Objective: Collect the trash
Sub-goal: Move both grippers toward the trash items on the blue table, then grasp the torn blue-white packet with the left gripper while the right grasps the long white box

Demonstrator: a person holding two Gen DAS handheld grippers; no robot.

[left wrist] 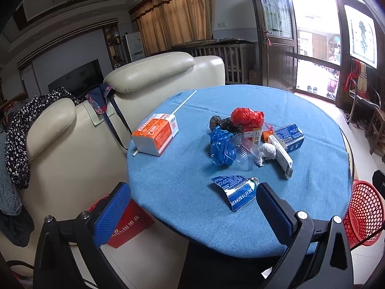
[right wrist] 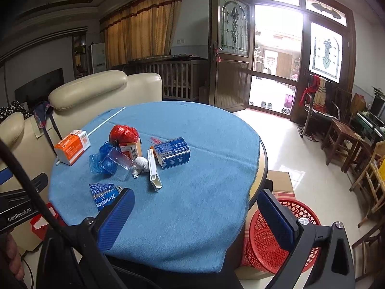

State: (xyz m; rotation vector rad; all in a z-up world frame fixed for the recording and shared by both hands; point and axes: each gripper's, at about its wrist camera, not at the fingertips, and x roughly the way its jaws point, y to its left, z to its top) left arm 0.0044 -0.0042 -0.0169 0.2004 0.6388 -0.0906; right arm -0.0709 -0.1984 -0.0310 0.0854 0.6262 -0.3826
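Note:
Trash lies on a round table with a blue cloth. There is an orange and white box, a red plastic bag, a blue crumpled bag, a blue box, a white paper ball, a long white box and a torn blue carton. A red mesh basket stands right of the table. My left gripper is open and empty above the near table edge. My right gripper is open and empty.
A cream leather sofa stands left of the table with clothes draped on it. A red paper bag sits on the floor by it. A cardboard box is behind the basket. Wooden chairs line the right wall. A white straw lies at the table's far left.

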